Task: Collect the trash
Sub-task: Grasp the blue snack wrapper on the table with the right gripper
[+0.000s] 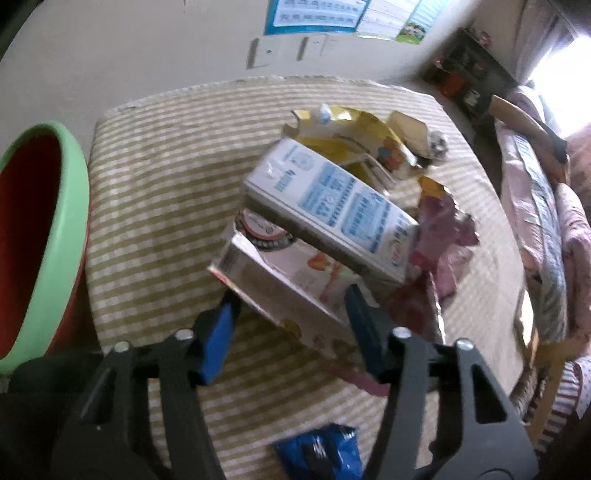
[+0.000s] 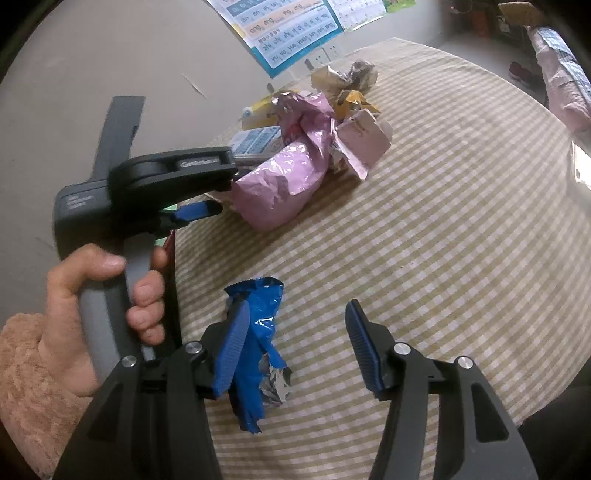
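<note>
The left claw [image 1: 291, 306] is pinching a flattened pink-and-white carton [image 1: 280, 291] at frame centre, its blue pads pressing the carton's two edges. A strawberry picture is showing on it; its lettering is too blurred to read. A white-and-blue milk carton [image 1: 332, 206] is lying tilted across it, its print also unreadable. Yellow wrappers [image 1: 354, 136] and a pink foil bag [image 1: 443, 236] are sitting just behind on the striped tabletop [image 1: 155, 177]. A green-rimmed red bin [image 1: 44, 236] is standing at the left edge.

The right claw [image 2: 295, 350] is hanging spread wide over the tabletop, its left pad just over a crumpled blue wrapper [image 2: 258, 332]. In the lower left, the person's left hand [image 2: 92, 314] is gripping the other claw's grey handle. A wall chart [image 2: 284, 29] is showing pinyin such as "ang eng".
</note>
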Motion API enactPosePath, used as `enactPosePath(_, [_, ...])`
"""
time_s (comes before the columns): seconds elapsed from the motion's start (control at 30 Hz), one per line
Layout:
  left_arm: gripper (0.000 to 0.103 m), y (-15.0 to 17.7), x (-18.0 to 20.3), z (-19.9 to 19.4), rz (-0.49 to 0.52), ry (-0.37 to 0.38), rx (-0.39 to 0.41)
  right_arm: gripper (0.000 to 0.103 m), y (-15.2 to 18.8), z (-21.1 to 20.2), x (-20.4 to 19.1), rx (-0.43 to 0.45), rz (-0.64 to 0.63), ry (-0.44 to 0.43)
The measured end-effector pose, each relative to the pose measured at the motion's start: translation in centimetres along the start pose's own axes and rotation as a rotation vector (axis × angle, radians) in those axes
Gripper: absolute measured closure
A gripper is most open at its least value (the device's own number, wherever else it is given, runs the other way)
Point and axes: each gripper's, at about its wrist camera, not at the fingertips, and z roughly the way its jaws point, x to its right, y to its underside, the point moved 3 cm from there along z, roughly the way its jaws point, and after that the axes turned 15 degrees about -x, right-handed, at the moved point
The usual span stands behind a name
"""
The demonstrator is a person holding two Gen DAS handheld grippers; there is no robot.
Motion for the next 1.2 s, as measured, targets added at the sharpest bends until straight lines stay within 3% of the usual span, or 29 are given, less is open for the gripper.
enactPosePath(0.1, [0.064, 0.6, -0.3, -0.2, 0.003, 0.042, -0.024, 0.049, 0.2, -0.1, 0.0, 0.000, -0.001, 0.002])
enactPosePath(0.2, [0.070, 1.3, -1.3, -1.2, 0.013, 0.059, -0.038, 0.049, 0.2, -0.1, 0.0, 0.001, -0.005, 0.003])
enactPosePath(0.5, [0.066, 3.1, -3.3, -2.7, 0.151, -0.073, -0.038, 0.049, 0.3, 0.2, -0.7, -0.009, -0.023, 0.023])
enactPosePath(0.63, [0.063, 3.7, -4.0, -2.5, 0.121, -0.065, -0.033, 0.040, 0.5, 0.2, -1.5, -0.010, -0.040, 0.017])
enactPosePath(0.8, [0.058, 4.2, -4.5, -3.1, 0.071, -0.041, 0.020, 0.040, 0.9, 1.3, -3.0, -0.048, -0.084, 0.012])
enactPosePath(0.93, [0.055, 4.0, -4.5, -3.5, 0.042, -0.036, 0.046, 0.040, 1.4, 3.4, -4.3, -0.123, -0.146, 0.069])
enactPosePath(1.0, [0.052, 3.7, -4.5, -3.7, 0.030, -0.035, 0.060, 0.046, 1.6, 4.2, -4.5, -0.154, -0.163, 0.088])
enactPosePath(1.07, [0.052, 3.4, -4.3, -3.7, 0.025, -0.030, 0.058, 0.065, 1.7, 4.6, -4.9, -0.167, -0.180, 0.091])
enactPosePath(1.2, [0.051, 3.1, -3.9, -3.8, 0.013, 0.005, 0.033, 0.073, 1.7, 4.4, -5.1, -0.159, -0.195, 0.066])
